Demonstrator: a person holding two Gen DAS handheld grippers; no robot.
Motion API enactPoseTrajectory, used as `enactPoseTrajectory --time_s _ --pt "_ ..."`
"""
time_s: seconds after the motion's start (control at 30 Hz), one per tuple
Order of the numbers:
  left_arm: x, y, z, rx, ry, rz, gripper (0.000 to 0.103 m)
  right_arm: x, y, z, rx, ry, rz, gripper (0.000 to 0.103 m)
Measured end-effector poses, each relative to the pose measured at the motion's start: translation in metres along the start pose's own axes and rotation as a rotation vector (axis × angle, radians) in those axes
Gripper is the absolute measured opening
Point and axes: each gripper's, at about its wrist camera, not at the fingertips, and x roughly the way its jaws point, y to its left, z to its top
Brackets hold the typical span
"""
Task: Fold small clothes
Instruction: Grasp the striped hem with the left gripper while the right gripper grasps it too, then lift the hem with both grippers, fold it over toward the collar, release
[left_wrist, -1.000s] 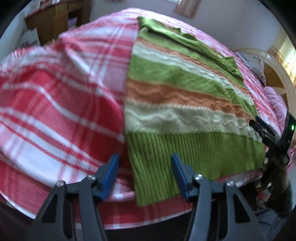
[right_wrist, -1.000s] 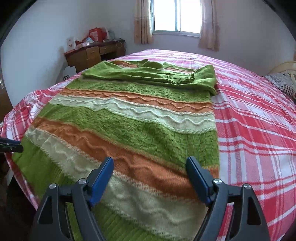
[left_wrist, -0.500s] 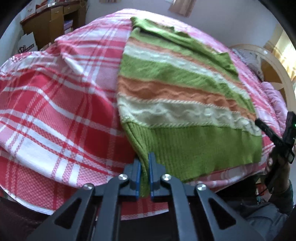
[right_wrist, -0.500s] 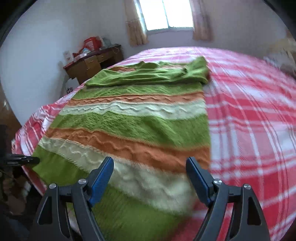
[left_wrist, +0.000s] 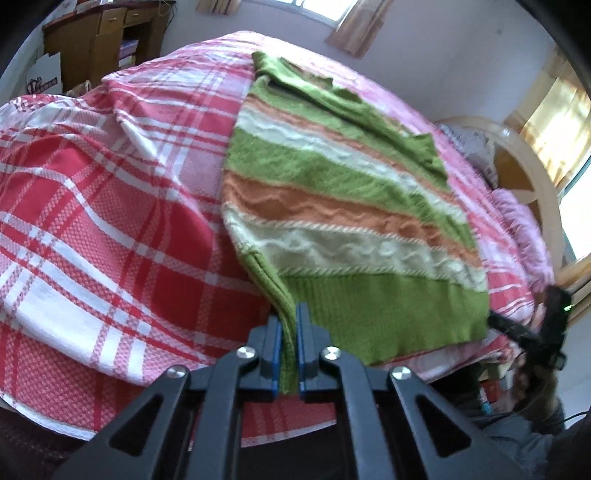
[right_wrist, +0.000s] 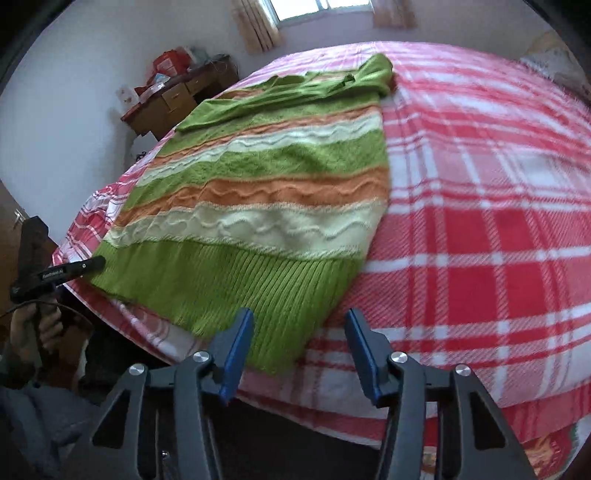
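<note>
A bed is being covered by a red-and-white plaid sheet. Daylight is being admitted through a curtained window. A wooden desk is being kept against the pale wall.

Black frames, silver screws, blue fingers, grey sleeve

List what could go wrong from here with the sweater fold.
1. The left gripper pinches only a thin bit of the sweater's green ribbed hem; a pull might slip it free.
2. The right gripper is open around the other hem corner; lifting one-sided would likely skew the fold.
3. The sleeves lie loosely bunched on top and may slide off.
</note>
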Motion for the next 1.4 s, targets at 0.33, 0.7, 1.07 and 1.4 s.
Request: enactPoseTrajectory --time_s 0.33,0.7,1.07,1.4 --pt "-0.009 0.000 0.006 -0.006 -0.050 -0.057 0.006 0.001 0.002 -0.004 0.005 -0.022 0.108 0.010" --pt "-0.017 -0.001 0.012 -0.037 -0.101 -0.144 0.005 -0.018 -0.002 0.005 0.012 -0.121 0.126 0.010" --pt "-0.050 -0.013 0.066 -0.043 -0.258 -0.209 0.005 -0.076 0.021 0.063 -0.095 -0.384 0.135 0.009" --pt "-0.036 -0.012 0.126 -0.121 -0.329 -0.241 0.005 -0.074 0.021 0.115 -0.129 -0.455 0.072 0.009"
